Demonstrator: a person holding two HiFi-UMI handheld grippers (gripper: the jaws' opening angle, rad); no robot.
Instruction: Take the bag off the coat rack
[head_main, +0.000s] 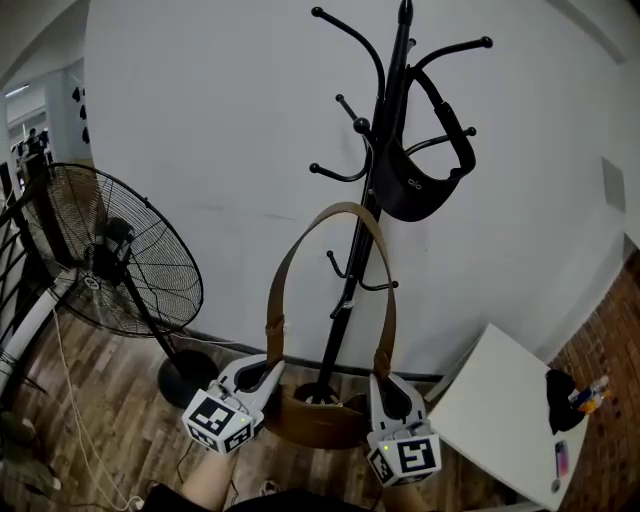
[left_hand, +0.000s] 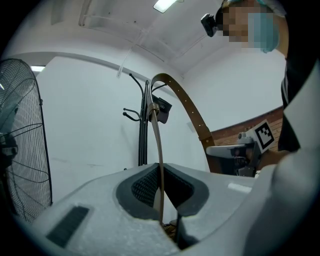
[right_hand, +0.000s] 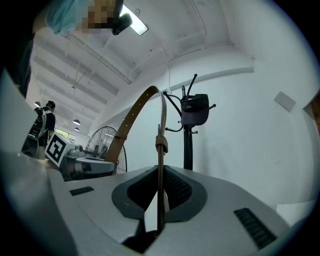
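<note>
**Tan bag held low, strap pinched at both ends**

The tan leather bag (head_main: 315, 420) hangs at 6 o'clock between the left gripper (head_main: 264, 376) and the right gripper (head_main: 388, 385). Each gripper's jaws are pressed together on one end of the brown strap (head_main: 345, 208). The strap's loop appears clear of the black metal coat rack (head_main: 350, 290) at 12 o'clock.

Likely hazards:
- The thin strap could slide through either pinch.
- The upright loop could catch a lower hook if swung forward.

A black bag (head_main: 415, 190) hanging on the rack bears a small pale logo, too small to read.

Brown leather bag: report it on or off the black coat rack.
Off: left gripper and right gripper clamp its tan strap, whose loop clears every hook.
</note>
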